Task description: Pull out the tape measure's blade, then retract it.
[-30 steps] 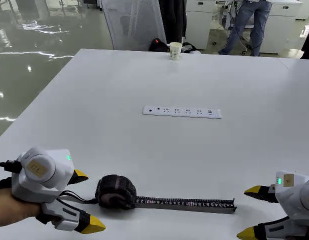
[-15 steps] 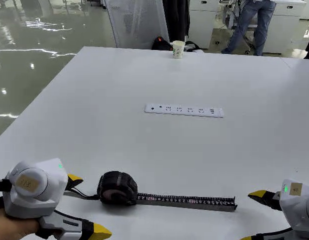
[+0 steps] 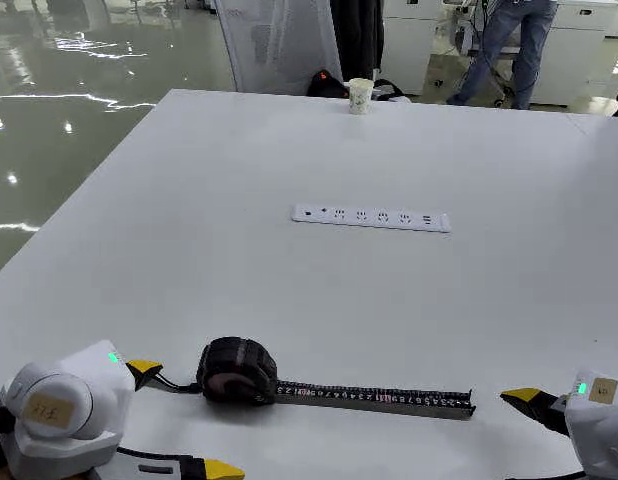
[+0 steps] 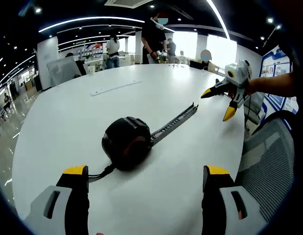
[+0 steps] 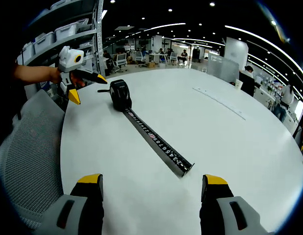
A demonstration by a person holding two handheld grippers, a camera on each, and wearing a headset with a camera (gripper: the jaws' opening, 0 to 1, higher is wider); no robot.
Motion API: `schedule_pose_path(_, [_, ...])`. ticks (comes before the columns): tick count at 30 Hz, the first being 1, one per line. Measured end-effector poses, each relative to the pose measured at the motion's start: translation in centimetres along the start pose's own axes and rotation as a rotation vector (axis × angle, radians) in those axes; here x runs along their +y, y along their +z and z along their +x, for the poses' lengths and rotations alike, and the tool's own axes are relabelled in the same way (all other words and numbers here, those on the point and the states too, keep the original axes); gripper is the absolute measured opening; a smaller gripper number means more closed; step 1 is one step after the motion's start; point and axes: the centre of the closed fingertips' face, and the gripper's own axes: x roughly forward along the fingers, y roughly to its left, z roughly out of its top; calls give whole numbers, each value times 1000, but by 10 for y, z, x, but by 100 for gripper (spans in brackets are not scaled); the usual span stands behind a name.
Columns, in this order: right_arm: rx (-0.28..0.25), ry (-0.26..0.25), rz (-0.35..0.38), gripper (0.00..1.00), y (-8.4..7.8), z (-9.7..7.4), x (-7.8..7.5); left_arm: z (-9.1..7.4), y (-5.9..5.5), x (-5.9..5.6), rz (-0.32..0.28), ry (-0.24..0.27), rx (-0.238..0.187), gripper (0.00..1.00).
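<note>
A black tape measure [image 3: 236, 370] [image 4: 128, 142] [image 5: 120, 94] lies on the white table [image 3: 369, 140], its blade [image 3: 374, 398] [image 4: 173, 124] [image 5: 157, 142] drawn out to the right and lying flat. The blade's hook end [image 3: 470, 405] [image 5: 187, 169] rests on the table. My left gripper [image 3: 184, 418] [image 4: 144, 176] is open just left of the case, a short cord [image 3: 177, 384] from the case between its yellow-tipped jaws. My right gripper [image 3: 529, 430] [image 5: 150, 182] is open at the lower right, a little short of the hook end. Neither holds anything.
A white power strip [image 3: 371, 217] [image 4: 114, 88] [image 5: 217, 102] lies mid-table. A paper cup [image 3: 360, 95] stands at the far edge. A mesh chair [image 5: 31, 147] [image 4: 269, 161] is beside the table. People stand beyond the far edge [image 3: 499, 40].
Both grippers have drawn back toward the near edge, away from the tape measure and blade. The tape measure and its extended blade lie as before; the head camera shifted slightly.
</note>
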Motion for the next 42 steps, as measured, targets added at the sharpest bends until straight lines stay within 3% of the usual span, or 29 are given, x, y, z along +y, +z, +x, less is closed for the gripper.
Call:
schedule_pose_path(21, [-95,-99,119,92,12,-5,28,-8,-3,-21,-59,71,-50,97])
schedule_pose_path(28, [-109,-132,158,96,16,-6,37,-10,-1,-21,-102,112,-67,99])
schedule_pose_path(36, [-122,-156,191,99,22,-3,47,-11,-1,-33,-99,98,-66,99])
schedule_pose_path(42, [-134,-188,206,99,27,-6,49,-13,4,-33,-119,122,-86,99])
